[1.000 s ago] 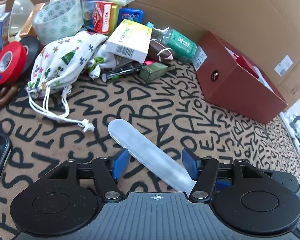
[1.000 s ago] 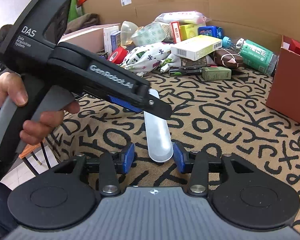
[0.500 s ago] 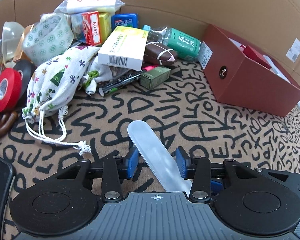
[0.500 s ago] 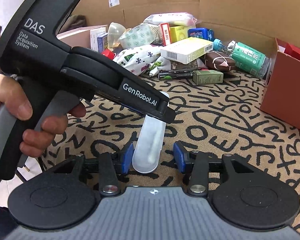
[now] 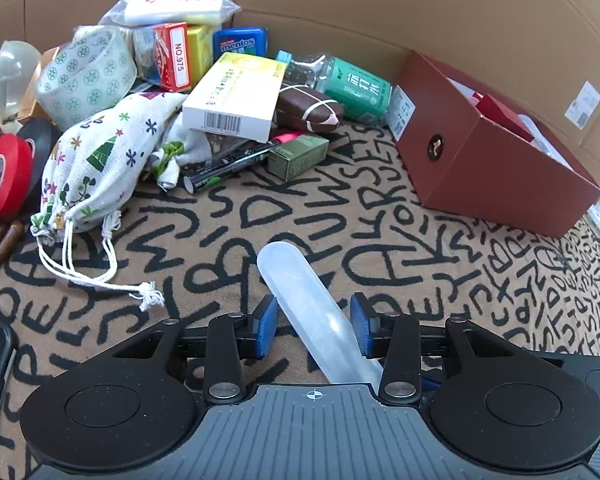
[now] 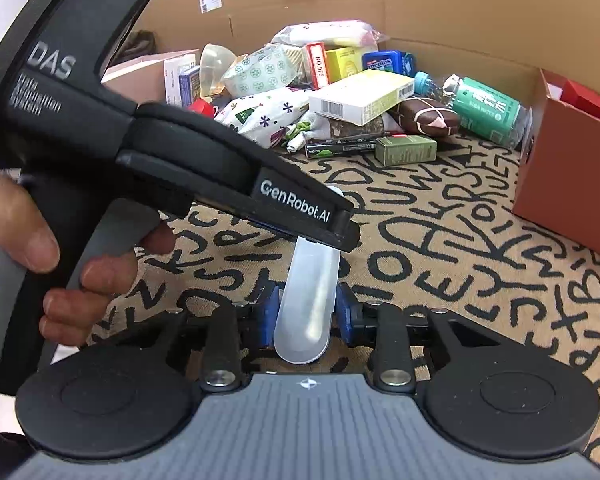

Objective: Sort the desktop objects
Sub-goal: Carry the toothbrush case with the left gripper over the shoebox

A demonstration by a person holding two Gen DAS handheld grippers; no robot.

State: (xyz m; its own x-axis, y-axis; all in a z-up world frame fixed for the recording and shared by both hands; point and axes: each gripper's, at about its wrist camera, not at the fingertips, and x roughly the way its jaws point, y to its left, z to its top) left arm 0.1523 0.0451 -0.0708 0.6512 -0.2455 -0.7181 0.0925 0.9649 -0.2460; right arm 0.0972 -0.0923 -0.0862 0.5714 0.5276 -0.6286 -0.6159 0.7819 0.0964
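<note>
- Left gripper (image 5: pixel 313 322): jaws part-open around the far half of a translucent plastic case (image 5: pixel 305 304); right pad seems to touch it, left pad stands clear. Not yet a firm hold.
- Right gripper (image 6: pixel 305 316): blue pads against both sides of the same case (image 6: pixel 307 300) near its rounded end; reads as gripping it.
- Translucent plastic case: long, slim, round-ended, held low over the lettered mat (image 5: pixel 380 220) between both tools.
- Handling, judged: light, stiff, smooth-walled, likely slippery; squeeze across the narrow width, near the middle.
- Left wrist view only: red tape roll (image 5: pixel 2 176), drawstring bag (image 5: pixel 100 164), open red box (image 5: pixel 488 160) whole.
- Right wrist view only: left hand (image 6: pixel 60 272) on the tool's handle.
</note>
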